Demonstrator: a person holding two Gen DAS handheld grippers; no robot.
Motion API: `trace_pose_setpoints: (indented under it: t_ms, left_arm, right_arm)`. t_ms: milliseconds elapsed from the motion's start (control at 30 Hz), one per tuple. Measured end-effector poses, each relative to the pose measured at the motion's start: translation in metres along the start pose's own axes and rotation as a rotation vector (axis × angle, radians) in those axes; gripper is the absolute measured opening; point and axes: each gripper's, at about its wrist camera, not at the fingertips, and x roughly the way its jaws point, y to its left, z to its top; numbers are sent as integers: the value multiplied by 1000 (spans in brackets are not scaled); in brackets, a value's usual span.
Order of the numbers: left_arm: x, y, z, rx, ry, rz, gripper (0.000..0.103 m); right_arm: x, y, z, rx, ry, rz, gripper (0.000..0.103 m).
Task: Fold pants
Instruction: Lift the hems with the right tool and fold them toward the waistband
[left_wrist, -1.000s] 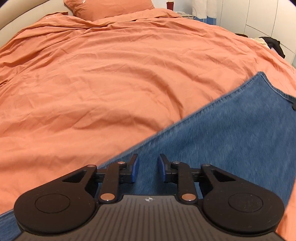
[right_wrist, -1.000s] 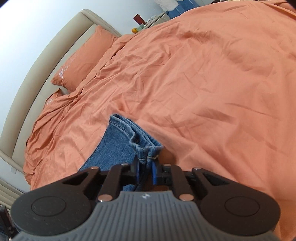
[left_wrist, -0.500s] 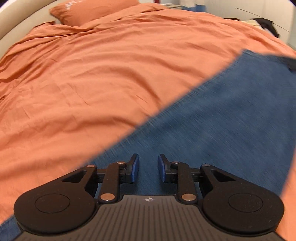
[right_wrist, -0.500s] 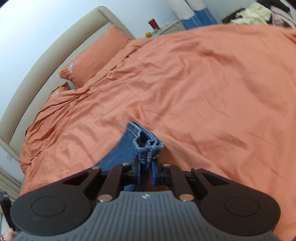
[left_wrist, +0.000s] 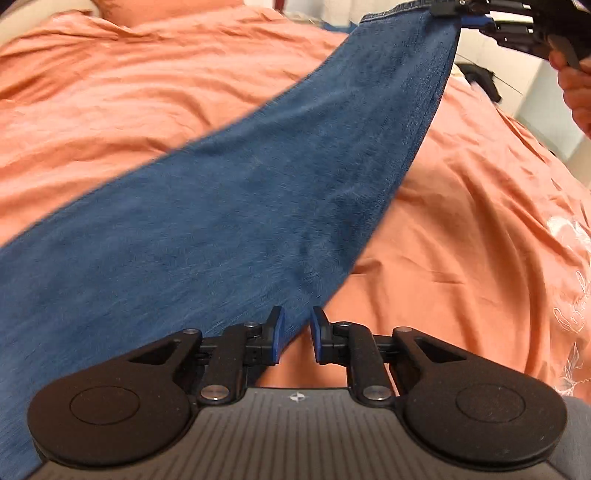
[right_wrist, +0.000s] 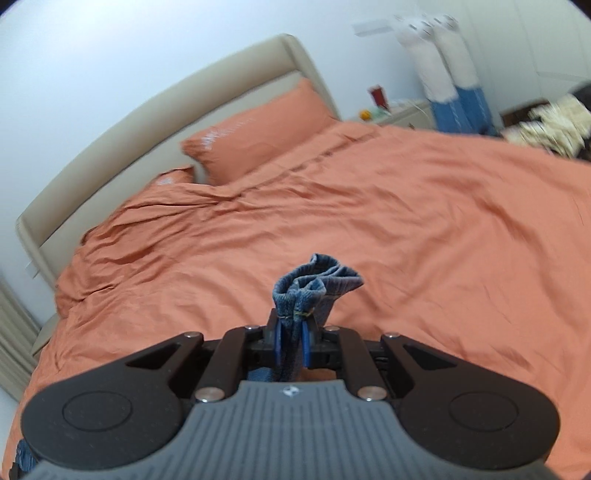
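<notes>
The blue denim pants (left_wrist: 236, 206) stretch as a long band from the lower left up to the top right in the left wrist view, lifted off the orange bed cover (left_wrist: 110, 110). My left gripper (left_wrist: 297, 334) is open with a small gap, its left finger over the pants' lower edge, gripping nothing. My right gripper (right_wrist: 291, 341) is shut on the bunched pant leg cuffs (right_wrist: 316, 282), held above the bed. It also shows in the left wrist view (left_wrist: 476, 18) at the top right, holding the far end up.
Two orange pillows (right_wrist: 255, 136) lie against the beige headboard (right_wrist: 155, 122). A nightstand (right_wrist: 391, 110) with small items stands beyond the bed. Clothes (right_wrist: 546, 118) are piled at the far right. White embroidery (left_wrist: 569, 266) marks the cover at the right.
My right gripper has lifted the cuffs high off the bed, pulling the leg taut. My left gripper has shifted toward the pants' right edge, and stays open.
</notes>
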Motion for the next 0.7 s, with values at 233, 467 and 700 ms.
trace_pose_setpoints:
  t_ms: [233, 467, 700]
  left_arm:
    - [-92, 48, -25, -101, -114, 95, 28]
    - [-167, 102, -56, -218, -206, 256, 35]
    - [-199, 146, -104, -371, -231, 280, 38]
  right_arm:
    - [-19, 95, 2, -123, -37, 106, 6]
    - [-13, 193, -23, -185, -18, 230, 6]
    - [24, 278, -101, -226, 93, 317, 6]
